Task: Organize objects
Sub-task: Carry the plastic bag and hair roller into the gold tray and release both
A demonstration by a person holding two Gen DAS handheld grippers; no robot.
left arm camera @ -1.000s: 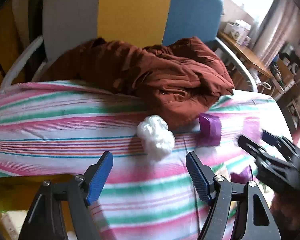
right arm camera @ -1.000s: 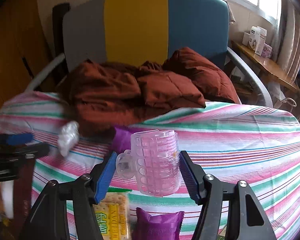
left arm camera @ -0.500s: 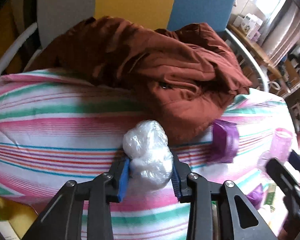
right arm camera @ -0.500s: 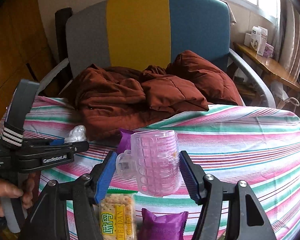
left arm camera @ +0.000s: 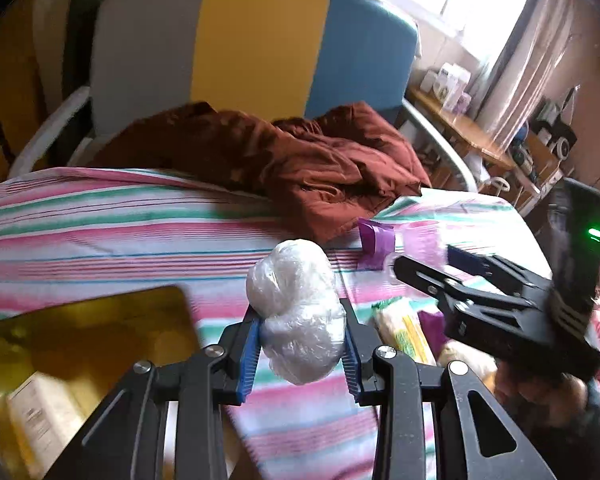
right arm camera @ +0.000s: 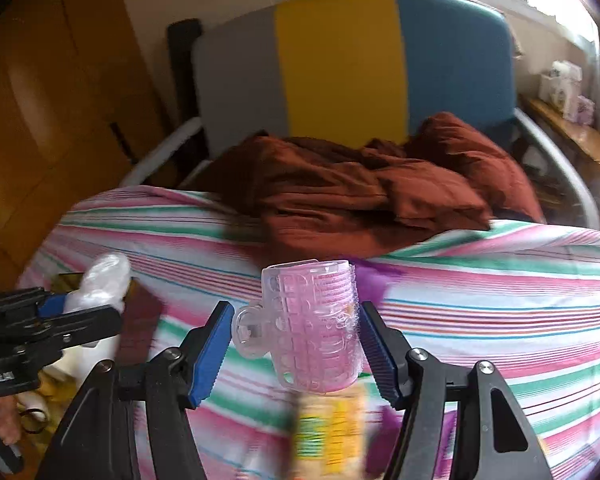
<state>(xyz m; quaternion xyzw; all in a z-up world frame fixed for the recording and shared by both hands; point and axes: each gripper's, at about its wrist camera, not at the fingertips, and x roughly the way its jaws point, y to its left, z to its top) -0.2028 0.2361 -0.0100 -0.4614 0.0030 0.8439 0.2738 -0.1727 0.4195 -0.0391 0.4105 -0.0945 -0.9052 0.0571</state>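
Observation:
A white crumpled plastic bundle (left arm camera: 296, 300) hangs above the striped cloth (left arm camera: 100, 232), and my left gripper (left arm camera: 300, 316) is shut on its lower half. From the right wrist view, that bundle (right arm camera: 100, 280) and the left gripper (right arm camera: 80, 312) appear at the left edge. My right gripper (right arm camera: 296, 312) is shut on a clear pink hair roller with a clip (right arm camera: 316, 320), held upright over the cloth. In the left wrist view the right gripper (left arm camera: 424, 258) reaches in from the right with the roller (left arm camera: 420, 240).
A brown jacket (left arm camera: 320, 168) lies at the cloth's far side against a grey, yellow and blue chair back (left arm camera: 260, 40). A purple packet (left arm camera: 374, 240) and a yellow cracker packet (left arm camera: 400, 328) lie on the cloth. A yellow open container (left arm camera: 80, 340) sits at lower left.
My left gripper closed on the white bundle, lifted it off the cloth and drew back toward the yellow container. The right gripper kept the roller and shifted slightly.

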